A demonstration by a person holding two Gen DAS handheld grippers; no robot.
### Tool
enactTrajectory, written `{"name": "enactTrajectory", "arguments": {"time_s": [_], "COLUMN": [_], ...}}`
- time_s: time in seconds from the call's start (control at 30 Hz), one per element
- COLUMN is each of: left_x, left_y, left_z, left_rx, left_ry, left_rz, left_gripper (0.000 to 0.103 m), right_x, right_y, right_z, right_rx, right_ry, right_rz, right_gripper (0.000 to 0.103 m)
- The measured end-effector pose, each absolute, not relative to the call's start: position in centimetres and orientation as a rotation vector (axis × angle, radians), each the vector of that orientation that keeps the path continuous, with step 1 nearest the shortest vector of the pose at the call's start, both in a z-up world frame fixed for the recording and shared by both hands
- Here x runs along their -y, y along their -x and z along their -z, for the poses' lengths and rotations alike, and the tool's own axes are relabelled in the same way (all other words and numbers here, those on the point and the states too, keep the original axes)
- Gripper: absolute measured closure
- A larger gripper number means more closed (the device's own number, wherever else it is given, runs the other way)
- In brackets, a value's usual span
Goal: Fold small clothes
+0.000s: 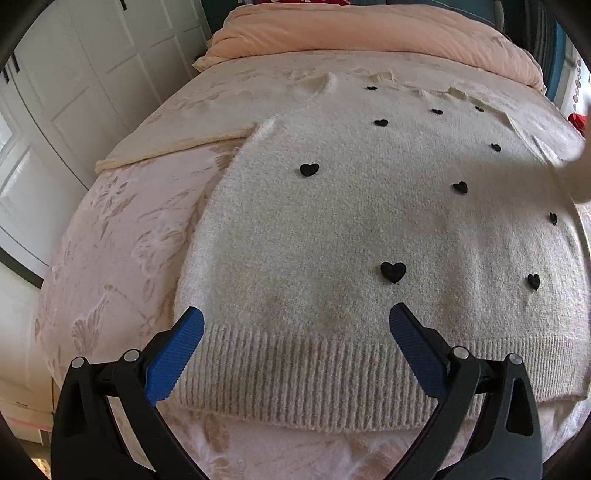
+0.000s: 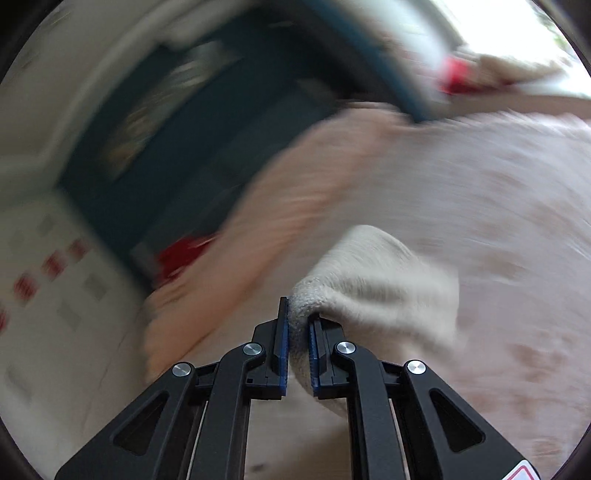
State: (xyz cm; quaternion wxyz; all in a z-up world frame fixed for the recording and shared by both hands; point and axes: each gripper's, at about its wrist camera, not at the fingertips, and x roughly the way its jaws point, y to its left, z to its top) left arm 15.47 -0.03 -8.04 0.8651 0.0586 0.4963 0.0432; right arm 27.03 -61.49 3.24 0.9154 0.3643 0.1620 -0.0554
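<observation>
A cream knit sweater (image 1: 351, 221) with small black hearts lies flat on the bed, ribbed hem nearest me. Its left sleeve (image 1: 166, 144) stretches out to the left. My left gripper (image 1: 295, 325) is open and empty, hovering just above the hem, one blue finger at the sweater's left edge. My right gripper (image 2: 297, 325) is shut on a fold of the sweater's cream sleeve (image 2: 376, 280) and holds it lifted above the bed. The right wrist view is blurred by motion. The lifted sleeve shows as a pale blur at the right edge of the left wrist view (image 1: 580, 173).
The bed has a pink floral cover (image 1: 110, 240). A peach duvet (image 1: 369, 33) is bunched at the far end. White closet doors (image 1: 74, 74) stand to the left of the bed. A dark teal headboard or wall (image 2: 177, 155) lies beyond the bed.
</observation>
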Motion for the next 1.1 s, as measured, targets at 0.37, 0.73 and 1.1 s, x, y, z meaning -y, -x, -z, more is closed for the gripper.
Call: {"name": "enactTrajectory", "arguments": {"time_s": [0.37, 0.73, 1.1], "left_x": [-3.9, -6.7, -0.1], "left_y": [-14.8, -16.9, -24.8], "left_z": [7.4, 7.0, 3.9], "left_rx": [-1.087, -1.027, -0.949], "left_ry": [-0.01, 0.06, 0.227], "left_rz": [-0.068, -0.051, 0.156], "left_gripper": [0.005, 0.005, 0.005], "right_x": [33.7, 45.8, 50.5], "right_y": [-38.2, -25.7, -31.0], "right_z": [0.9, 8.5, 14.0], "right_rx": [-0.694, -0.839, -0.86], "right_ry": [-0.361, -0.442, -0.689], "right_rz": [-0.265, 0.111, 0.256], "right_gripper": [0.076, 0.053, 0.051]}}
